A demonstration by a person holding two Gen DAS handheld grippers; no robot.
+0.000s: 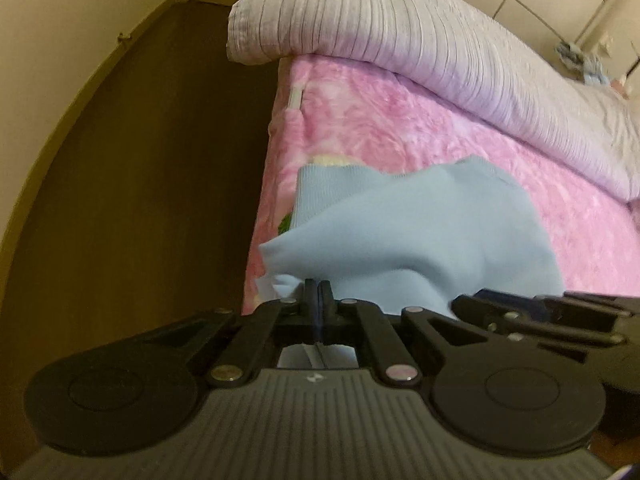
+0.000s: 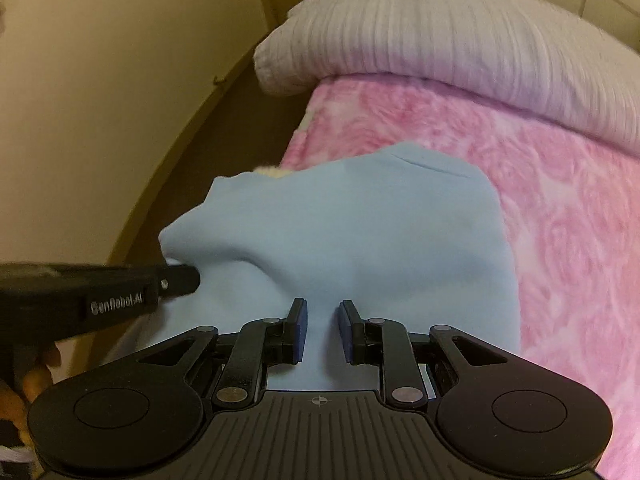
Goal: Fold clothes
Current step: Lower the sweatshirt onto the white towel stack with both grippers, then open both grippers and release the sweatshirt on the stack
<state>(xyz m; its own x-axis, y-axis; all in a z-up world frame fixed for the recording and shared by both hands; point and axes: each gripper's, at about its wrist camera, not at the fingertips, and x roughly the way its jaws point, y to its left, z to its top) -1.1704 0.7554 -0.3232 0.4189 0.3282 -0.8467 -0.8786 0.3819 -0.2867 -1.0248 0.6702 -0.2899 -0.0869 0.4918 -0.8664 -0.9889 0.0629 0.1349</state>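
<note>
Nearest my left wrist camera, the left gripper [image 1: 318,290] has its two pads pressed together on a corner of the light blue garment [image 1: 412,232], with a thin sliver of cloth pinched between them; I judge I hold it there to keep that corner up off the bed while the rest drapes ahead. From this pinch the garment runs forward and to the right, its ribbed hem [image 1: 316,188] standing near the bed's edge, over the pink blanket [image 1: 400,128]. The grey striped duvet [image 1: 392,28] lies bunched farther back, well apart from the garment, and the dark floor [image 1: 160,160] drops away on the left. The right gripper [image 1: 540,312] shows as a dark linkage at the lower right, just beside mine; this view does not settle how it stands. In the right wrist view, nearest the lens, the right gripper [image 2: 322,320] stands narrowly parted, its blue pads [image 2: 301,328] on either side of a strip of blue cloth without closing on it. The light blue garment [image 2: 352,240] spreads straight ahead from the fingers, mounded on the pink blanket [image 2: 540,200]. The left gripper [image 2: 176,278] reaches in from the left and grips the cloth's near-left corner. This fits either taking hold of the edge to carry a fold or letting go after one.
</note>
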